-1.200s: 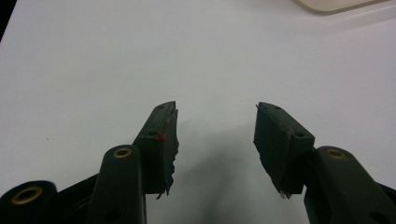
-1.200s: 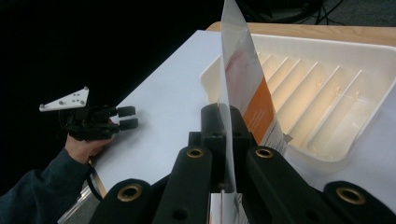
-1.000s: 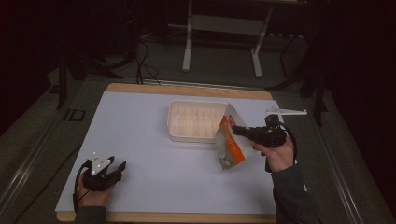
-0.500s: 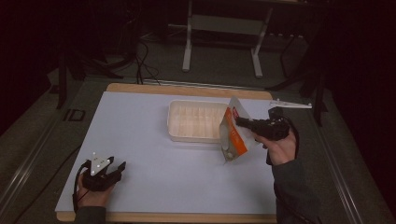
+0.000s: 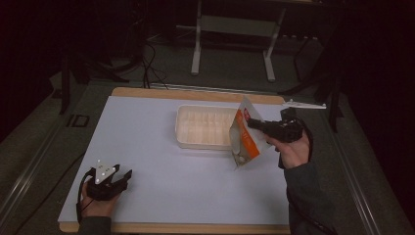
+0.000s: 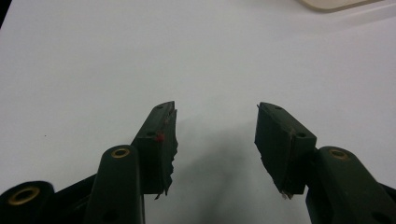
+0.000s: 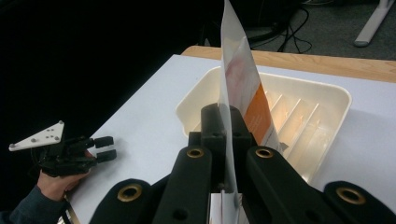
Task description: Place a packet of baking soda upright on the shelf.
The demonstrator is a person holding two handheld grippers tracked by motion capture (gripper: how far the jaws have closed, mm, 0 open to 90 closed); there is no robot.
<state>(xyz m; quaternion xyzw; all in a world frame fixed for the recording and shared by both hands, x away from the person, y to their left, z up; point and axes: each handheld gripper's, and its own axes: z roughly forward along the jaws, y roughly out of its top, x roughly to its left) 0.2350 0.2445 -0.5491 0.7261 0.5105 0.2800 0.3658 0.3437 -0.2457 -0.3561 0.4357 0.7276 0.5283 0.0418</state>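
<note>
Clearly light, floppy item: orange-white pouch (image 5: 246, 133) hangs above table (image 5: 147, 137), beside tray (image 5: 203, 126), pinched near upper edge by right gripper (image 5: 253, 123), jaws clamped on film. Likely slippery; grip flat seam. Left gripper (image 6: 215, 135) rests apart, jaws wide, holding nothing.

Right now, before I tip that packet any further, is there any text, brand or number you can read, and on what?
None can be read.
Orange and white packet, clamped in the right gripper: printed patches, with a reddish mark near its top, too blurred to read.
Cream tray: no marking to be seen.
Left gripper, its grey plate: dots, no text.
</note>
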